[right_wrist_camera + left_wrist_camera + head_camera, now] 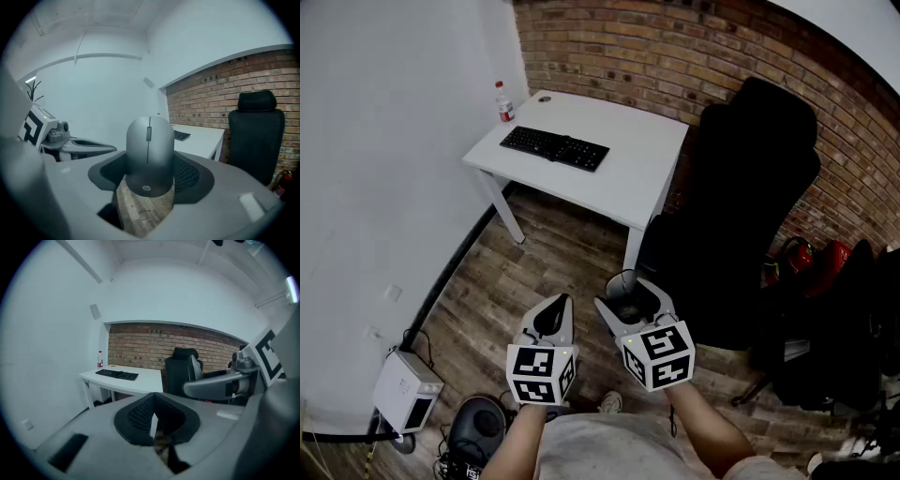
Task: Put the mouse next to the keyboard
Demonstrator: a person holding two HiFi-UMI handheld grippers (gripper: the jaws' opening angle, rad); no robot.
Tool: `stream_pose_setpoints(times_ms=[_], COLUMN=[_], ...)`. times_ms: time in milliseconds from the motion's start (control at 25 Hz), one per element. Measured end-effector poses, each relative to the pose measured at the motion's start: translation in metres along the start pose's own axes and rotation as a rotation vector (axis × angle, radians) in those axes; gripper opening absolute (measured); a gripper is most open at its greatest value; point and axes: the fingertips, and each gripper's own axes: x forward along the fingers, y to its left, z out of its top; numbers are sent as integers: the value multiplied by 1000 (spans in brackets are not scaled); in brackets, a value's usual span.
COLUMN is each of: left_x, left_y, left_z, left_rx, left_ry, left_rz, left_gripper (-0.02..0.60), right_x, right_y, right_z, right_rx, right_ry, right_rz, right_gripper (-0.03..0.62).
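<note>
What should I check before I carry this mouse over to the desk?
1. Mouse clamped between the right gripper's jaws: ok.
2. Left gripper empty, jaws together: ok.
3. Bare desk surface right of the keyboard: ok.
4. Desk within reach from here: not ok, it stands across the floor.
5. Walkway to the desk front open, office chair off to the right: ok.
6. Water bottle away from the drop spot: ok.
</note>
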Motion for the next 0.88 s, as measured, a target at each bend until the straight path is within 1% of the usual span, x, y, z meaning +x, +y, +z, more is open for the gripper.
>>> stream_pose_setpoints(times_ms=[200,560,880], left_x=[-1,-5,13], left_y=[-1,6,20], left_z=[1,-8,-3], left_rx=[0,-12,-20], left_ry=[3,21,21], left_rz=[4,26,9], left_gripper=[-5,-5,-5], right_x=[-1,2,23], right_y=[0,0,-6], right_z=[3,-5,-1], right_rx=[35,44,50], right_ry=[-7,6,7], right_rz=[17,29,19], right_gripper=[307,307,307])
